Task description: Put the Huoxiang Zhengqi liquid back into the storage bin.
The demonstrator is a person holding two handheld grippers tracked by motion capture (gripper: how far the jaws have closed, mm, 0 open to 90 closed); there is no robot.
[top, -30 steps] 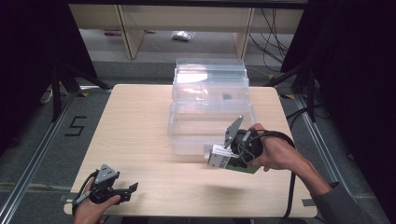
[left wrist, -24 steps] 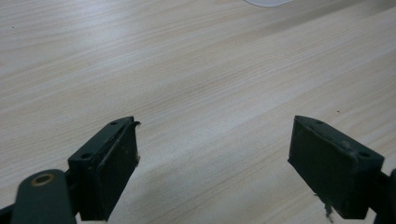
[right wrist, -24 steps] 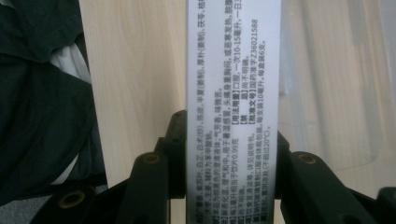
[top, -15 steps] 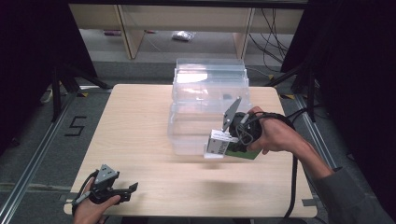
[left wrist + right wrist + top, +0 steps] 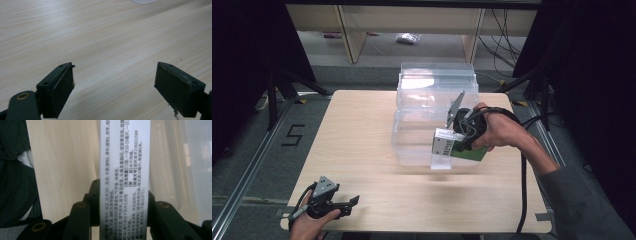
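Your right tool (image 5: 446, 146), clamped on the box (image 5: 125, 170), has carried it up from the tabletop (image 5: 362, 130) toward the clear bin (image 5: 432, 110), so the drop-in comes next; the box is white and green with printed text, while your left tool (image 5: 115, 90) rests spread.

A light wooden table (image 5: 362, 140) lies bare across its whole left half and along the front edge, giving open passage there. Two clear plastic storage bins (image 5: 432, 120), one behind the other, stand at centre and upper centre of the high view, blocking the way toward the far edge. The right gripper (image 5: 447, 145), clamped on a white and green box (image 5: 457, 150), occupies the space against the nearer bin's right front. The left gripper (image 5: 347, 205) sits at lower left, jaws apart over bare wood.
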